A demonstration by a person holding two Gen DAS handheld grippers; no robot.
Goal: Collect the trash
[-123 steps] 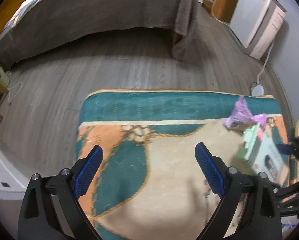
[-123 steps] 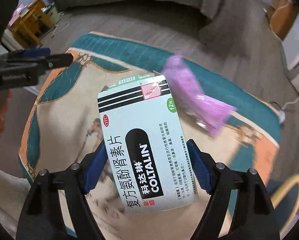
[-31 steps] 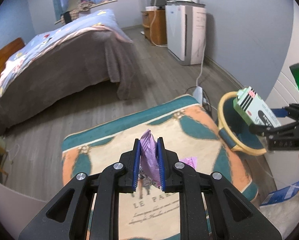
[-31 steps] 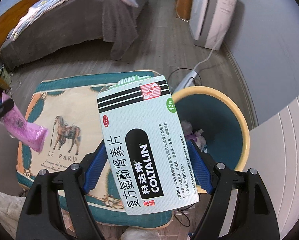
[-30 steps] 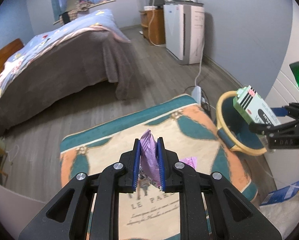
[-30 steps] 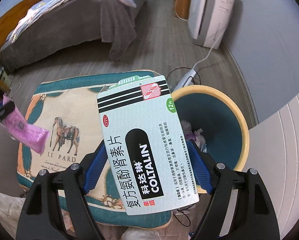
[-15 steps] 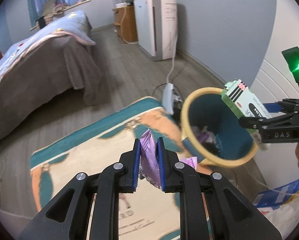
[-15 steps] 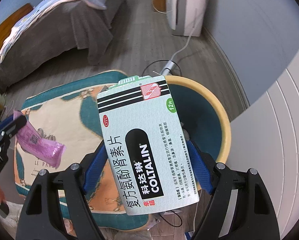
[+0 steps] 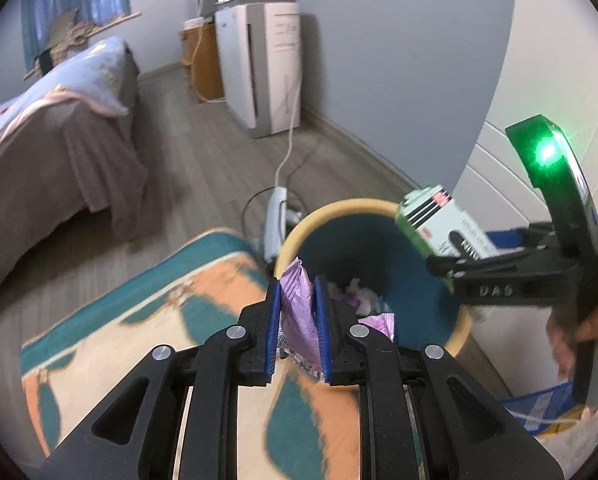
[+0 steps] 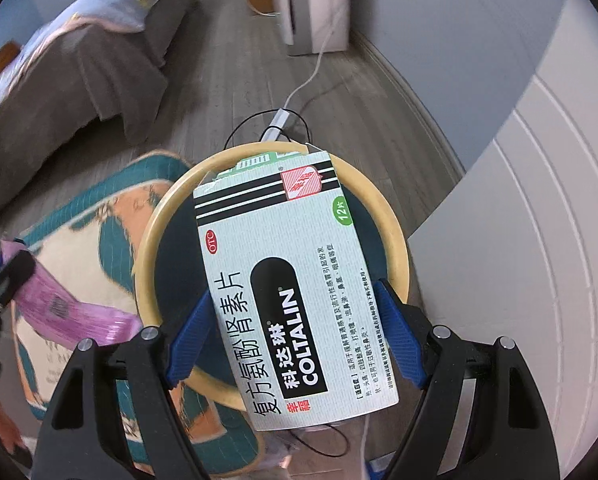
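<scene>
- Two grippers are in view, each closed on one piece of trash; the left gripper (image 9: 297, 328) has its blue pads nearly together, pinching a crumpled purple wrapper (image 9: 299, 320) whose top sticks up between them and whose lower end hangs out below;
- the right gripper (image 10: 295, 340) has its jaws spread wide, the blue fingers (image 10: 189, 340) pressing on the two long sides of a white-and-green medicine box (image 10: 291, 280) printed COLTALIN, which points away from the camera;
- in the right wrist view that box hangs over the mouth of the bin (image 10: 395, 232), a round bin with a yellow rim and dark teal inside, its far end reaching almost to the far rim;
- in the left wrist view the wrapper is at the near rim of the bin, on the side that meets the rug (image 9: 147, 340);
- the bin stands on the wooden floor (image 9: 203, 168) at the rug's corner, near a white power strip (image 9: 275, 220) and its cable;
- hidden or unclear: the box covers most of the bin's inside in the right wrist view; the pale and purple scraps (image 9: 359, 296) at the bottom are blurred; the rug's pattern is smeared; the hand (image 9: 579, 332) on the right gripper is cut off at the frame edge.
</scene>
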